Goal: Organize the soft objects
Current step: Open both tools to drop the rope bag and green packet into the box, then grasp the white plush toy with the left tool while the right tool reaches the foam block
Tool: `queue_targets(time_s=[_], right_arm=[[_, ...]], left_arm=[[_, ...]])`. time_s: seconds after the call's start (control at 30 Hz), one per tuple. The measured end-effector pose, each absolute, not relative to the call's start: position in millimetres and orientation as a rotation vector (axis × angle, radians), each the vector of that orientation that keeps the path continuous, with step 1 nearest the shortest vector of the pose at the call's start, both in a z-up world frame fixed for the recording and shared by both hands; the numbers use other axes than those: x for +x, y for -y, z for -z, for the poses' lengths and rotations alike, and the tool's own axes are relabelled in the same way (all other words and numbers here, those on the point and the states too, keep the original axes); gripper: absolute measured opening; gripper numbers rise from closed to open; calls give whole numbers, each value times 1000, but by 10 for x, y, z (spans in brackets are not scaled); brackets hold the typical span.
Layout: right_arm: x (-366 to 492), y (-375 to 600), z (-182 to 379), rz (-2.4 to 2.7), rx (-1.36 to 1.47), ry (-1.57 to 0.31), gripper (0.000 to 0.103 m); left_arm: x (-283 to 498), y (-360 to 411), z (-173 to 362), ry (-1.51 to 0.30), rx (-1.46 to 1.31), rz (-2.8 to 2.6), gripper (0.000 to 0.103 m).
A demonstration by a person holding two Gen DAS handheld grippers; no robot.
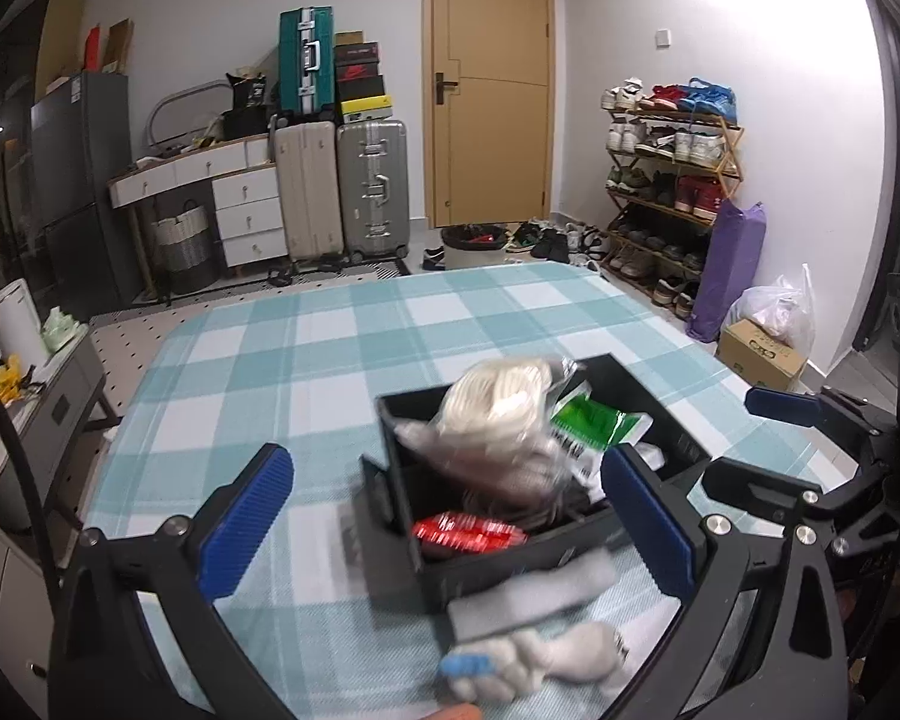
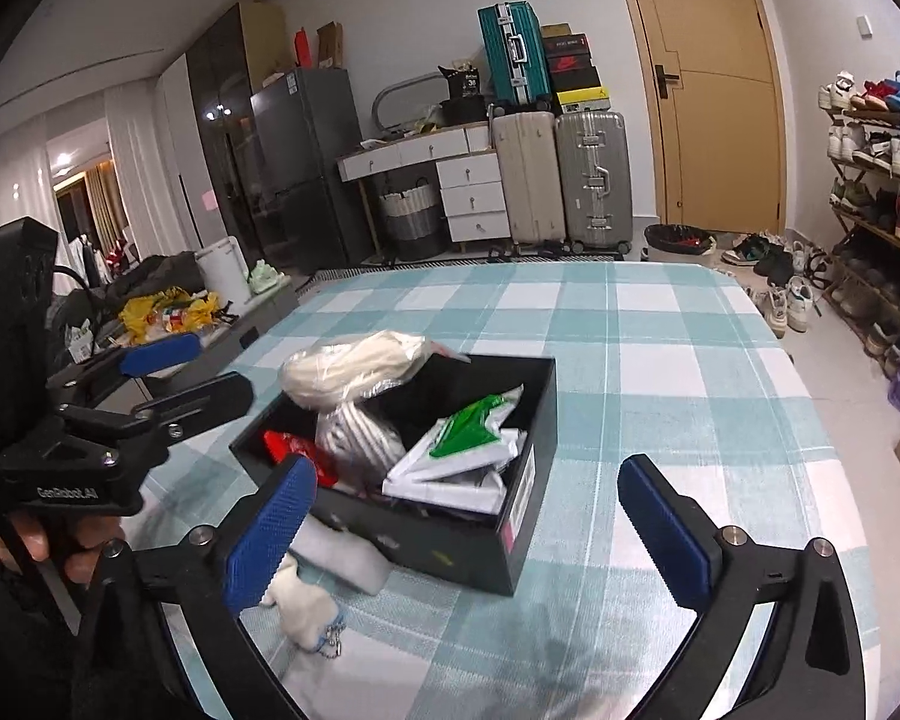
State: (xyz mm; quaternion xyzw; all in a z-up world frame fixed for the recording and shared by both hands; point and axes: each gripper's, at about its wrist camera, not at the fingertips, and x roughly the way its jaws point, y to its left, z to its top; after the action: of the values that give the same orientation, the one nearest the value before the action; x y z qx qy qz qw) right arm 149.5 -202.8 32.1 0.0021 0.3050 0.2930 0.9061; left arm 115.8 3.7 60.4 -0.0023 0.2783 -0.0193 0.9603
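Landmark: black box (image 2: 426,528)
Left gripper (image 1: 444,516): jaws wide, empty
Right gripper (image 2: 468,522): jaws wide, empty
Next: pinch grey cloth (image 1: 528,597) touching box's near wall, mid-fold

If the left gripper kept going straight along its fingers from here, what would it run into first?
Most likely the black box: its near wall sits between the open left gripper fingers. The grey cloth and white plush toy lie lower, just in front of the box, so a slightly downward line would meet those first; depth is unclear.
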Motion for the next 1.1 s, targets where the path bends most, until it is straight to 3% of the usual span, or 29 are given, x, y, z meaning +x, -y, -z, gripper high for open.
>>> queue_targets(time_s=[1.1], right_arm=[[1237,1993,-187,-621,-4,-689,102]], left_arm=[[802,199,-15,-749,52,6,103]])
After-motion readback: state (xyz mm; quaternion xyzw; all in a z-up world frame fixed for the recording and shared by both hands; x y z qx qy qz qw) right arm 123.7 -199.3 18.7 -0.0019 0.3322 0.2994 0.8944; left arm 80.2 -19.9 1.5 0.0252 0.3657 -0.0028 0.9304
